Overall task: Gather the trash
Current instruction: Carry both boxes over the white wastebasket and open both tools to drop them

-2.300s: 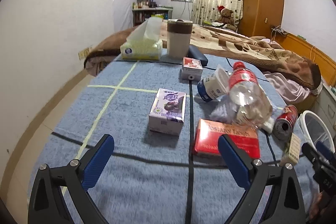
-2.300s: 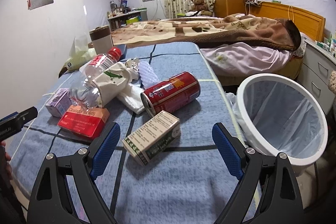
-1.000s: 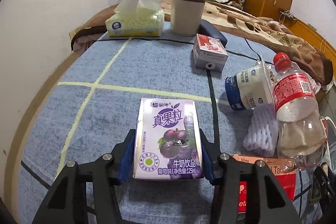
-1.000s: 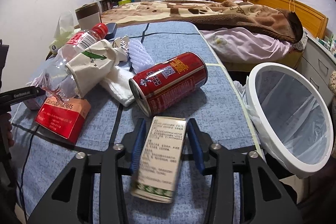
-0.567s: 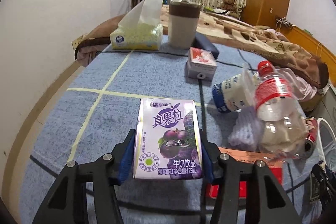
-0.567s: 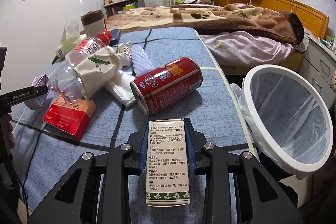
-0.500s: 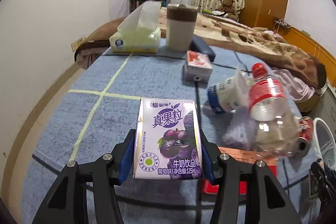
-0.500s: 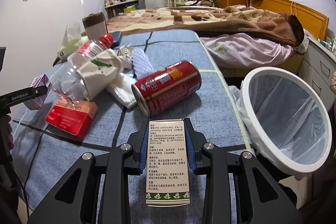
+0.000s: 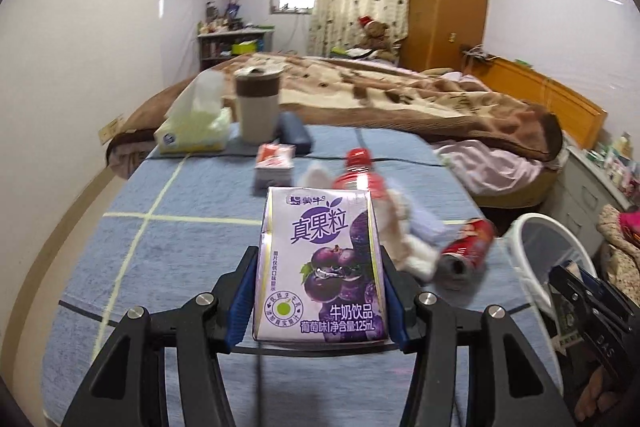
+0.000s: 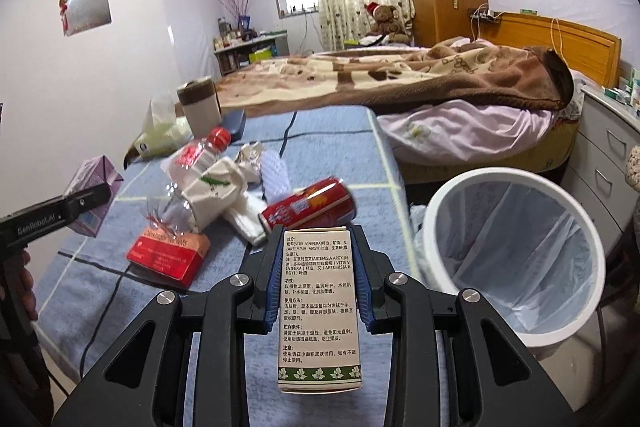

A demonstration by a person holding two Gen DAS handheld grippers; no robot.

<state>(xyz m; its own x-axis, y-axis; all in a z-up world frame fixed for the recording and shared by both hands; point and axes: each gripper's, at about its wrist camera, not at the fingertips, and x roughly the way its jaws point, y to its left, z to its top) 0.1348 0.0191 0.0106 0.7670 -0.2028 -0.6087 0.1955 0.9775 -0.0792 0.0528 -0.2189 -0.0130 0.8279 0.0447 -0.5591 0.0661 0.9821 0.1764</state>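
My left gripper (image 9: 318, 291) is shut on a purple milk drink carton (image 9: 320, 263) and holds it above the blue table; the carton also shows in the right wrist view (image 10: 94, 183). My right gripper (image 10: 319, 281) is shut on a white medicine box (image 10: 319, 307) with printed text, raised over the table's right part. The white bin (image 10: 516, 255) with a clear liner stands just right of the table, and shows in the left wrist view (image 9: 548, 259). On the table lie a red can (image 10: 310, 207), a plastic bottle (image 10: 192, 163), a red tablet box (image 10: 168, 255) and crumpled wrappers (image 10: 224, 187).
At the table's far end stand a tissue box (image 9: 192, 131), a beige cup (image 9: 258, 107), a dark case (image 9: 294, 135) and a small red-white box (image 9: 276, 163). A bed with a brown blanket (image 10: 400, 75) lies behind. A drawer unit (image 10: 608, 147) stands right of the bin.
Both grippers have lifted higher with their items still held. The left wrist view has swung right, so the bin and the can now show in it.
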